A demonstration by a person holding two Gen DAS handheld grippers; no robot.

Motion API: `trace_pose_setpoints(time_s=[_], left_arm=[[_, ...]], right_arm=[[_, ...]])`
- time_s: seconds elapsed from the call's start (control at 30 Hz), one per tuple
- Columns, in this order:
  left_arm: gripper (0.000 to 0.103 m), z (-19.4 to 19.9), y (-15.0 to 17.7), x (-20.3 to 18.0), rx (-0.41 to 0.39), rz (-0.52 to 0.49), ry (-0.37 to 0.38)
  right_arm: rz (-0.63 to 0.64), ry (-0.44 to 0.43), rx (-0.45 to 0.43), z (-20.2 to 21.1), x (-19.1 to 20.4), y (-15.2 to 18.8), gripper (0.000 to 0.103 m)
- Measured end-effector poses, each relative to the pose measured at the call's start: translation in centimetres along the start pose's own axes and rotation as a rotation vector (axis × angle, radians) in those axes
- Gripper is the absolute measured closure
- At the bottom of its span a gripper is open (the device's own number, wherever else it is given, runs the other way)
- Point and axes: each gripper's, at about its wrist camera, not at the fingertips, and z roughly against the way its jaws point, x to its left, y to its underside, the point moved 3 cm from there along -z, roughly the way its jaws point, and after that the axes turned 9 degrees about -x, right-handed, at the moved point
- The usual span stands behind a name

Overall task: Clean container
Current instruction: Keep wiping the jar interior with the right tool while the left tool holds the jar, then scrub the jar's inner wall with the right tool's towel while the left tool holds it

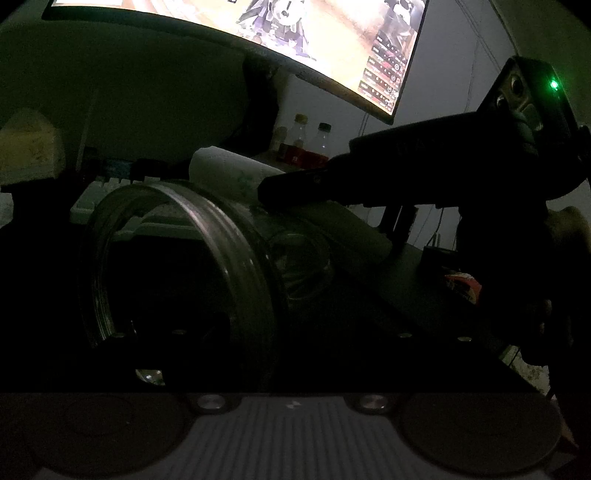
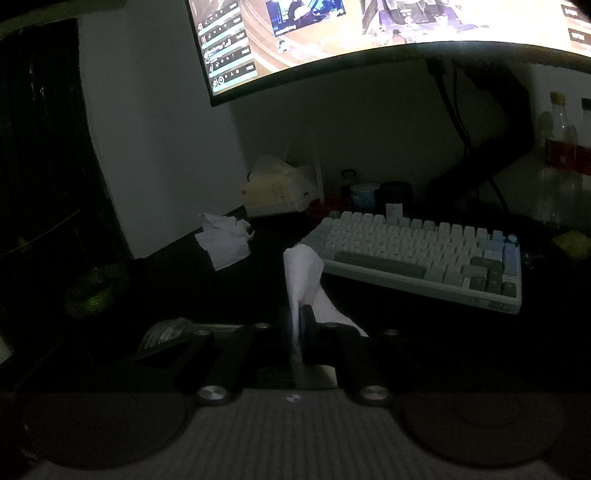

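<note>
Left wrist view: clear glass jar (image 1: 177, 280) lies on its side right in front of the camera, threaded mouth toward the left, base toward the right. It seems to sit between the left gripper (image 1: 177, 332) fingers, but they are black against black, so whether they are apart or clamped on it I cannot tell. Jar looks rigid, smooth, probably slippery and breakable; fair weight for its size. Best hold, as a judgement, is across the straight body below the threads, not on the rim.

The right gripper (image 1: 291, 188) reaches in from the right, tip just above the jar wall with white paper beside it; contact is unclear.

Right wrist view: right gripper (image 2: 298, 332) fingers are pressed together on a white tissue (image 2: 303, 273), which sticks up soft and crumpled. Light, limp, tears easily when wet. Jar is not visible here.

Background: keyboard (image 2: 424, 254), monitor (image 2: 369, 33), crumpled paper (image 2: 225, 240), bottles (image 1: 310, 144).

Room is very dark. Jar interior, any dirt, and the desk surface under it are unreadable. Monitor is cut off at the top.
</note>
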Motion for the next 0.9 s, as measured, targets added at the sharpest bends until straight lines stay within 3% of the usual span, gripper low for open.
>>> trace_pose_setpoints(time_s=[0.47, 0.6, 0.73, 0.9], left_arm=[[0.031, -0.3, 0.5, -1.6, -0.001, -0.003, -0.003], [0.031, 0.0, 1.0, -2.1, -0.001, -0.011, -0.002], [0.031, 0.2, 1.4, -2.9, 0.000, -0.019, 0.007], [0.031, 0.3, 1.8, -3.0, 0.000, -0.017, 0.011]], right_arm=[[-0.017, 0.005, 0.013, -0.1, 0.1, -0.3, 0.096], [0.007, -0.087, 0.024, -0.2, 2.2, -0.1, 0.096], [0.048, -0.114, 0.032, 0.2, 2.5, 0.0, 0.097], [-0.011, 0.063, 0.029, -0.1, -1.1, -0.1, 0.096]])
